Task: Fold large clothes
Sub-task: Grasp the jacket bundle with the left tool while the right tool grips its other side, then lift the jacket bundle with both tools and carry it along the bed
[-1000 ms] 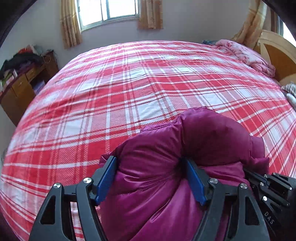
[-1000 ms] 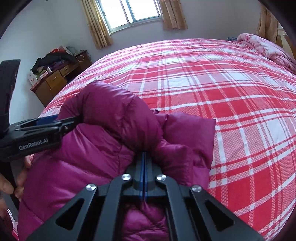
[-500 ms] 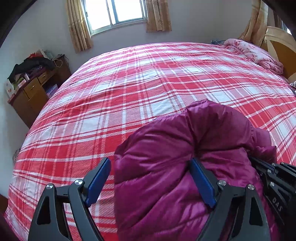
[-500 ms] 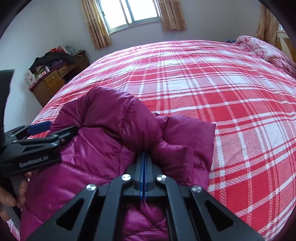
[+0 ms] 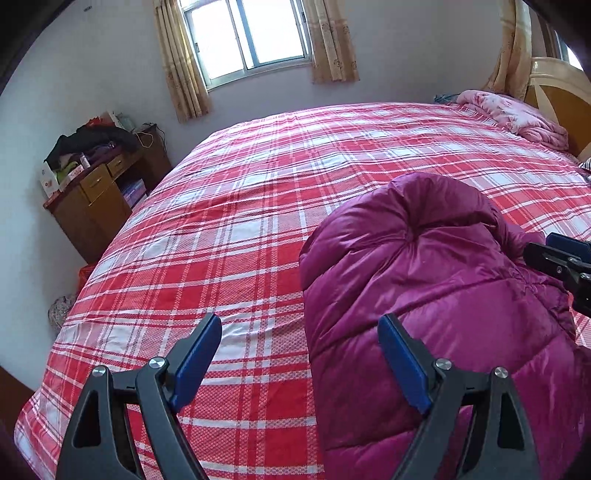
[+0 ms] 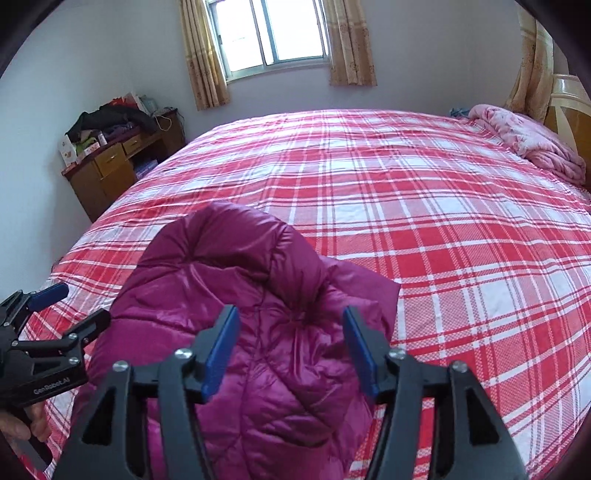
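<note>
A magenta puffer jacket (image 5: 424,280) lies bundled on the red plaid bed (image 5: 240,229) near its front edge; it also shows in the right wrist view (image 6: 258,332). My left gripper (image 5: 299,362) is open and empty, raised above the jacket's left edge, with the left finger over the bedsheet. My right gripper (image 6: 290,350) is open and empty, raised just above the jacket's middle. The right gripper shows at the right edge of the left wrist view (image 5: 565,258), and the left gripper shows at the left edge of the right wrist view (image 6: 44,332).
A pink quilt (image 6: 532,140) lies by the wooden headboard (image 5: 561,96) at the far right. A cluttered wooden dresser (image 5: 99,184) stands left of the bed. A curtained window (image 6: 277,33) is on the far wall.
Both grippers let go of the jacket, opened and pulled back and upward. The right gripper was shut on a jacket fold; the left was around the jacket's bulk.
</note>
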`<state>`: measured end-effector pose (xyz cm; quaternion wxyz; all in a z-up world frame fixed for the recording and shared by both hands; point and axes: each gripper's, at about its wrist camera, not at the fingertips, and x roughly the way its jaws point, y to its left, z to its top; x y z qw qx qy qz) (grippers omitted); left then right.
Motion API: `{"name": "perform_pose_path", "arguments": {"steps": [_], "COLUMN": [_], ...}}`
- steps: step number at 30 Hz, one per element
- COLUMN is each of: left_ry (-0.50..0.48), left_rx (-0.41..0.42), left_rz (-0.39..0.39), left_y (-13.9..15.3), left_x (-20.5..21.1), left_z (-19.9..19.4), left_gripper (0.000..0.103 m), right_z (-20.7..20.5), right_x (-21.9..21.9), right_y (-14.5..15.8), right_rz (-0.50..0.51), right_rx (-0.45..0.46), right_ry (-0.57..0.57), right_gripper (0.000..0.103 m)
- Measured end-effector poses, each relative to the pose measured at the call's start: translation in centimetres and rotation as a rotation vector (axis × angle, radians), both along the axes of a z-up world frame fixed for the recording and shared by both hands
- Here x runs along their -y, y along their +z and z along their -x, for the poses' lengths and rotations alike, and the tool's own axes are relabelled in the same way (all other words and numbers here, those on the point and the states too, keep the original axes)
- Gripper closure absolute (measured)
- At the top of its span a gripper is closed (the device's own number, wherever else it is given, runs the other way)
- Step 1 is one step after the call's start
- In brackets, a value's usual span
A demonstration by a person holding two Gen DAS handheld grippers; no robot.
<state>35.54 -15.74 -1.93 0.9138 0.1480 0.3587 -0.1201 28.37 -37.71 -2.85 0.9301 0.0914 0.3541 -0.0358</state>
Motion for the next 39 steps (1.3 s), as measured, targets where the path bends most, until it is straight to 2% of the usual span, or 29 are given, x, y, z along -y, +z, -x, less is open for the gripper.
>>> {"name": "perform_pose_path", "arguments": {"steps": [3, 5, 9, 12, 14, 17, 24, 27, 31, 36, 38, 39], "left_ry": [0.009, 0.022, 0.032, 0.033, 0.033, 0.039, 0.042, 0.044, 0.039, 0.028, -0.008, -0.004], "left_rx": [0.015, 0.002, -0.033, -0.033, -0.039, -0.050, -0.053, -0.059, -0.070, -0.109, -0.122, -0.100], "left_rz": [0.037, 0.061, 0.059, 0.048, 0.038, 0.065, 0.129, 0.123, 0.121, 0.168, 0.189, 0.218], "left_y": [0.0, -0.5, -2.2, -2.6, -3.0, -3.7, -5.3, -5.5, -5.7, -5.8, -5.0, -4.2], "left_x": [-0.8, -1.3, -0.8, -0.3, 0.1, 0.3, 0.4, 0.7, 1.1, 0.5, -0.3, -1.1], "left_z": [1.1, 1.1, 0.2, -0.2, -0.8, -1.5, -2.7, -3.1, -3.6, -4.0, -4.1, -4.0], "left_gripper": [0.015, 0.015, 0.015, 0.015, 0.015, 0.015, 0.015, 0.015, 0.015, 0.015, 0.016, 0.017], "right_z": [1.6, 2.0, -0.1, -1.0, -1.7, -2.7, -3.7, -3.9, -4.4, -4.3, -4.3, -4.3], "right_x": [0.8, 2.0, 2.9, 2.9, 3.2, 3.8, 2.0, 1.7, 1.6, 1.5, 1.6, 1.6], "right_y": [-0.4, -1.4, -4.4, -5.5, -6.1, -6.8, -6.7, -6.8, -6.9, -7.0, -6.9, -6.9], "right_rz": [-0.047, -0.110, -0.158, -0.173, -0.211, -0.252, -0.115, -0.090, -0.080, -0.076, -0.084, -0.082], "right_rx": [0.020, 0.021, -0.062, -0.069, -0.070, -0.077, -0.109, -0.107, -0.112, -0.111, -0.108, -0.106], "right_ry": [-0.029, -0.074, -0.087, -0.084, -0.087, -0.068, -0.050, -0.061, -0.060, -0.055, -0.053, -0.052], "right_gripper": [0.039, 0.034, 0.035, 0.033, 0.029, 0.025, 0.023, 0.023, 0.022, 0.021, 0.021, 0.021]}}
